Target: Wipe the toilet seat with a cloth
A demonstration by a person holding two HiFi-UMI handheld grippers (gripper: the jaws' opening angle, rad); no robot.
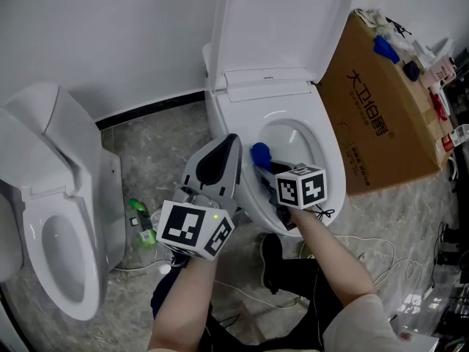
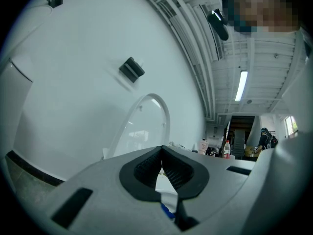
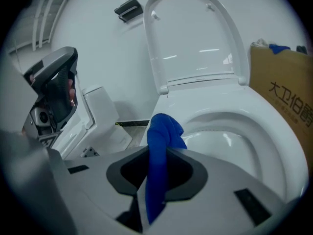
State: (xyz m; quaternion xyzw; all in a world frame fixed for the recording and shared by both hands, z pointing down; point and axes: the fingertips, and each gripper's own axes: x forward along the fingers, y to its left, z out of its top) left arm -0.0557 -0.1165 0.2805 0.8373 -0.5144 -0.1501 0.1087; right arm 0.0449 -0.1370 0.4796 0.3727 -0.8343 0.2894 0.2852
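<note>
A white toilet (image 1: pixel 253 94) was seen at 12 o'clock in the head view, its lid (image 1: pixel 282 20) raised upright against the wall. The toilet seat (image 1: pixel 327 149) was laid flat around the bowl opening. A second toilet (image 1: pixel 44 196), also open, was placed at 9 o'clock, well apart from the first. A brown cardboard box (image 1: pixel 381 86) with loose items piled on top was set just beside the first toilet, at 2 o'clock.

The left gripper (image 2: pixel 161 153) was held at 9 o'clock of the bowl, outside the seat's edge. Its jaws were brought together at the tips, with nothing caught between them. The right gripper (image 3: pixel 159 153) was held over the near part of the bowl, at 6 o'clock of the seat, and its jaws were clamped on a blue cloth (image 3: pixel 164 131).

The cloth was bunched beyond the jaw tips, at the 9 o'clock side of the seat's opening. Whether it was pressed against the seat could not be told.

A small green bottle (image 1: pixel 141 222) was left on the floor between the two toilets, at 8 o'clock.
</note>
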